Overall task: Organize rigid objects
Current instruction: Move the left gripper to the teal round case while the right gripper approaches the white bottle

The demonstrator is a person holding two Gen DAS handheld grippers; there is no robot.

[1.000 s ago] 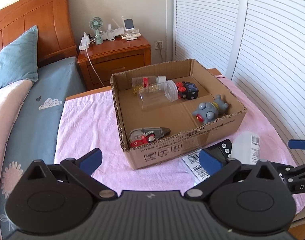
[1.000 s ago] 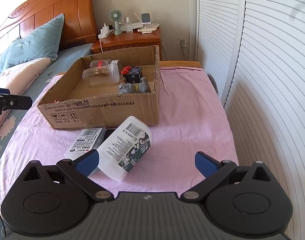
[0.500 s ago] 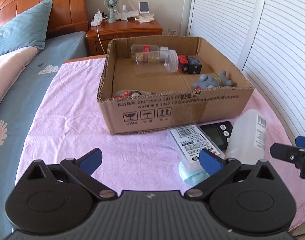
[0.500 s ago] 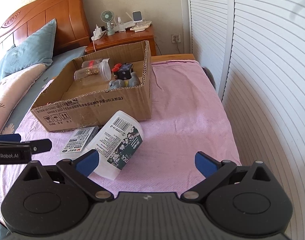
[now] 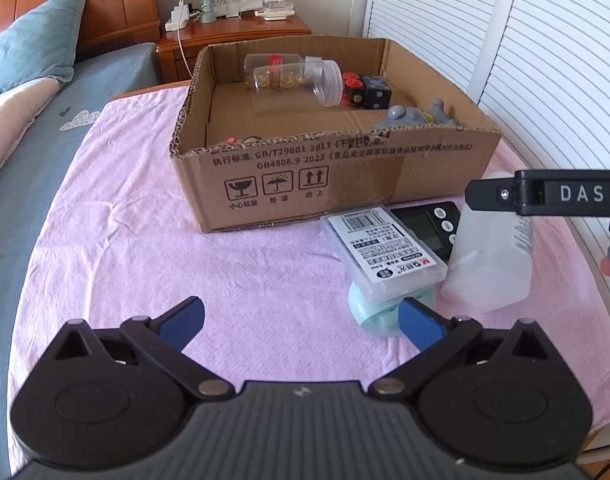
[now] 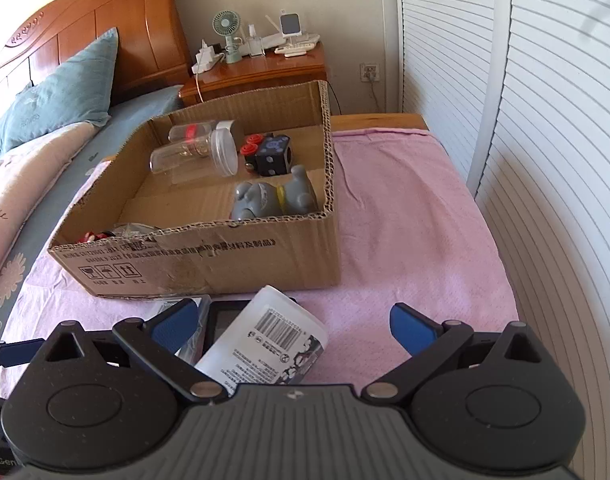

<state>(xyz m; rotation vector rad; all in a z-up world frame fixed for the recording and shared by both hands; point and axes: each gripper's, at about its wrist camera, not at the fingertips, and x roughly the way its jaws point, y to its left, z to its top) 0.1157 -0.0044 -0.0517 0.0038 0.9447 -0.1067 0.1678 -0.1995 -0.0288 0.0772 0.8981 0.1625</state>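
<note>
Both grippers' jaws were spread and empty: the right gripper (image 6: 291, 322) straddled the bottle (image 6: 265, 344), the left gripper (image 5: 301, 322) hung beside the case (image 5: 385, 248). Several items already lay in the box (image 5: 345, 176); bottle, case and timer (image 5: 429, 228) remained outside.

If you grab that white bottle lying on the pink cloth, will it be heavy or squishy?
Probably light: the white bottle looks see-through and empty. Its thin plastic walls may flex if squeezed. Its sides look flattish, so lying down it likely slides rather than rolls.
</note>
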